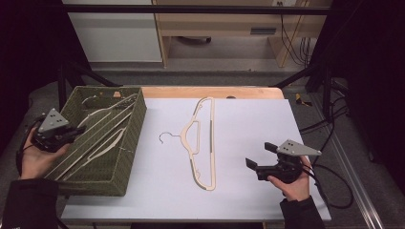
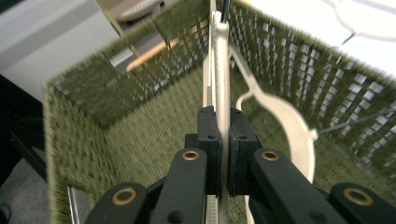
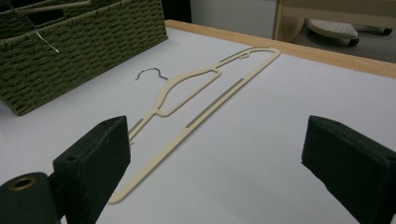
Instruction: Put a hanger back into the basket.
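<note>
A cream hanger (image 1: 204,141) with a metal hook lies flat on the white table top, also seen in the right gripper view (image 3: 196,100). A green woven basket (image 1: 130,143) at the left holds several more cream hangers (image 1: 98,138). My left gripper (image 1: 74,132) reaches over the basket's left wall. In the left gripper view its jaws are shut (image 2: 222,140) on the bar of a cream hanger (image 2: 220,70) inside the basket. My right gripper (image 1: 260,156) rests near the table's right front, jaws open (image 3: 215,163) and empty, aimed toward the lying hanger.
The basket's woven wall (image 3: 70,51) stands at the left of the right gripper view. A wooden strip (image 1: 210,91) edges the table's far side. Cables (image 1: 329,181) trail off the right edge. Cabinets stand beyond the table.
</note>
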Motion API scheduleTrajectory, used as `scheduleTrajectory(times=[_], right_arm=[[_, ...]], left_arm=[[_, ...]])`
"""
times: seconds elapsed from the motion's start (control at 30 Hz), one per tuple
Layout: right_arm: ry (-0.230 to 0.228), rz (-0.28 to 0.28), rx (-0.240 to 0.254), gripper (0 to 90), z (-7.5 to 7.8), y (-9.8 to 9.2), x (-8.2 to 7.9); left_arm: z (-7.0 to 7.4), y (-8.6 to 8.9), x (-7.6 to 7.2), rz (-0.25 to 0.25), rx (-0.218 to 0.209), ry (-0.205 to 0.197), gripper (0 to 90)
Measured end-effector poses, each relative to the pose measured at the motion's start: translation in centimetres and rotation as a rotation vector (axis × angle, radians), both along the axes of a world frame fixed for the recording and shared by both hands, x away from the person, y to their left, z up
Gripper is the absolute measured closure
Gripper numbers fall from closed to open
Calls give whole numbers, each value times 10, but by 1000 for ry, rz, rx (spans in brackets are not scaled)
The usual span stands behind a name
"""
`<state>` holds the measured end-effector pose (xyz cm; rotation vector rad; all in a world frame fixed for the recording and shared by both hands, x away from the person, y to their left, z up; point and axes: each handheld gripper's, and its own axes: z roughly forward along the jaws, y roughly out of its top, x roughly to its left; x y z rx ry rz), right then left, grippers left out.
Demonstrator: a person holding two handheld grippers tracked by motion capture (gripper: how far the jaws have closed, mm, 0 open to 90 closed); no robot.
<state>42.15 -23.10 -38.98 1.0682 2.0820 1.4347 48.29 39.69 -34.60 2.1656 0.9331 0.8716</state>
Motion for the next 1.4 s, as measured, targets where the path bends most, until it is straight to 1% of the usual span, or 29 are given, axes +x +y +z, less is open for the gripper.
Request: scheduleTrajectory(times=[0.03, 0.07, 0.1, 0.13, 0.17, 0.2, 0.23, 0.3, 0.37, 0.4, 0.43, 0.5, 0.53, 0.57, 0.6, 0.67, 0.8, 0.87, 0.93, 0.97, 1.07, 1.1, 1.13, 1.2, 1.27, 1.3, 1.33, 1.37, 1.4], right_arm=[[3, -1, 0, 85, 0, 0, 0], [4, -2, 0, 85, 0, 1, 0], [5, -3, 3, 85, -1, 1, 0], [6, -1, 5, 86, -1, 2, 0], [5, 0, 3, 85, -1, 2, 0], [7, 0, 2, 86, -1, 2, 0], [4, 2, -1, 86, -1, 2, 1], [5, 6, -4, 86, -2, 2, 1], [6, 8, -1, 89, -2, 2, 1], [6, 9, 1, 89, -2, 3, 1], [5, 5, 3, 90, -2, 3, 1], [5, 6, 5, 94, -3, 4, 0], [3, 8, 4, 95, -3, 5, 0], [4, 15, 0, 95, -3, 5, 1], [7, 12, 1, 95, -4, 6, 1], [9, 15, -2, 95, -5, 7, 1], [11, 13, 6, 95, -4, 7, 0], [3, 15, 6, 94, -3, 7, 0], [6, 17, 8, 95, -3, 7, -1], [3, 19, 7, 95, -3, 7, -1], [4, 22, 4, 97, -3, 8, 0], [9, 21, 1, 98, -3, 8, 0], [8, 26, -4, 98, -4, 8, 0], [9, 29, 0, 99, -4, 9, 0], [5, 27, 0, 100, -4, 10, 0], [8, 27, 5, 100, -3, 11, -1], [7, 29, 3, 100, -3, 12, -1], [4, 33, -2, 100, -3, 13, 0], [4, 31, -1, 100, -3, 14, -1]], left_arm=[[-5, 0, 1, 0, 8, 11, 860], [-10, 0, 1, 1, 28, 38, 860], [-15, 0, 1, -1, 40, 47, 859], [-21, -1, 1, 6, 28, 49, 859], [-26, 0, 1, 11, 28, 52, 859], [-31, 0, 1, 19, 4, 52, 858], [-35, 1, 1, 28, -12, 56, 857], [-41, 2, 1, 31, -26, 74, 853], [-44, 4, 1, 26, -32, 103, 839], [-44, 3, 1, 21, -36, 125, 829], [-44, 2, 2, 23, -36, 134, 822], [-44, 1, 3, 17, -48, 169, 806], [-45, 0, 3, 21, -55, 178, 800], [-46, 0, 4, 25, -61, 199, 791], [-46, 0, 5, 26, -56, 220, 777], [-48, 0, 6, 36, -91, 247, 738], [-44, 0, 4, 18, -107, 237, 664], [-41, -1, 2, 5, -110, 213, 623], [-38, -4, 1, 10, -120, 200, 591], [-36, -5, 0, 10, -133, 196, 560], [-27, -7, -3, 1, -143, 155, 555], [-24, -8, -5, 1, -164, 134, 551], [-20, -9, -6, -4, -168, 120, 545], [-14, -12, -11, -5, -198, 76, 539], [-6, -16, -17, 3, -229, 31, 509], [-3, -18, -20, 3, -252, 10, 481], [0, -21, -23, -1, -282, -9, 472], [2, -23, -26, -7, -298, -22, 465], [5, -27, -29, -11, -326, -44, 451]])
